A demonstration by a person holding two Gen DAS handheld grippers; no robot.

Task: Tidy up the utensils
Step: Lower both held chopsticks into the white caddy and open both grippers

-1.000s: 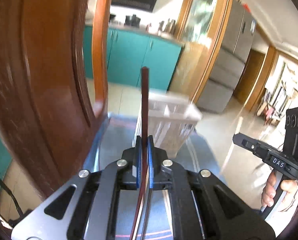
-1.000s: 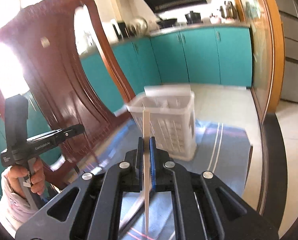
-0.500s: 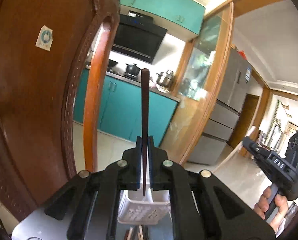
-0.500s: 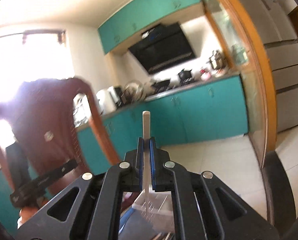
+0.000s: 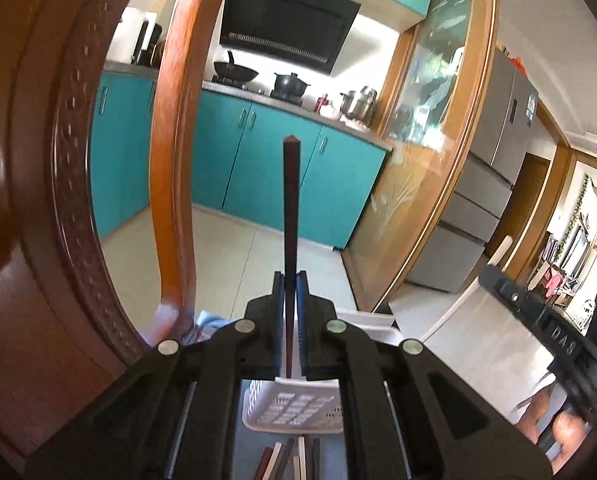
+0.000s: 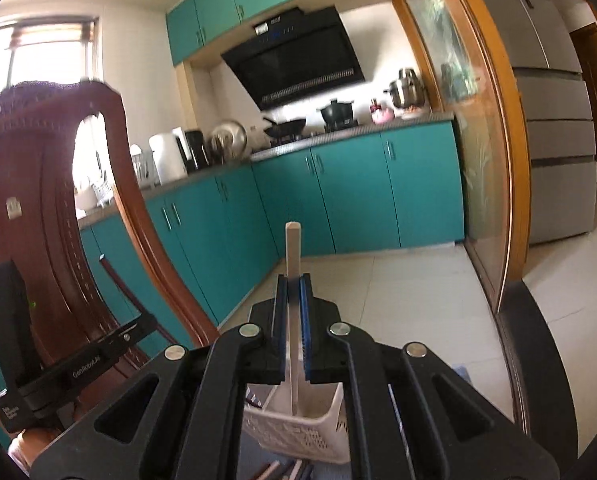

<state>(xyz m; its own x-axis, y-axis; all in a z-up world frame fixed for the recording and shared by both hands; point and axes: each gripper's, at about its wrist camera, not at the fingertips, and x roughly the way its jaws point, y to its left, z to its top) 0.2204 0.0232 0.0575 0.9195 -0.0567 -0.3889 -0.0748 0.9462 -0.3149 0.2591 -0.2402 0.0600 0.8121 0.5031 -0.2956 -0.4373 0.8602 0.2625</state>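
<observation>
Teal kitchen cabinets fill the background. My left gripper (image 5: 290, 300) is clamped on a dark chopstick (image 5: 290, 216), upright; the right gripper (image 6: 293, 304) is clenched on a pale chopstick (image 6: 292, 248). White basket (image 6: 298, 436) sits just below both. I'd keep each tip centred over its compartment and lower before releasing, so nothing catches the rim.

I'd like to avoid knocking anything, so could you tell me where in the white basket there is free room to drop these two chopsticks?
In the right wrist view the white basket looks bare inside; the light chopstick in the right gripper hangs over its open top. It is crowded in front of the basket, where loose chopsticks lie. The left gripper holds the dark chopstick above the near rim.
</observation>
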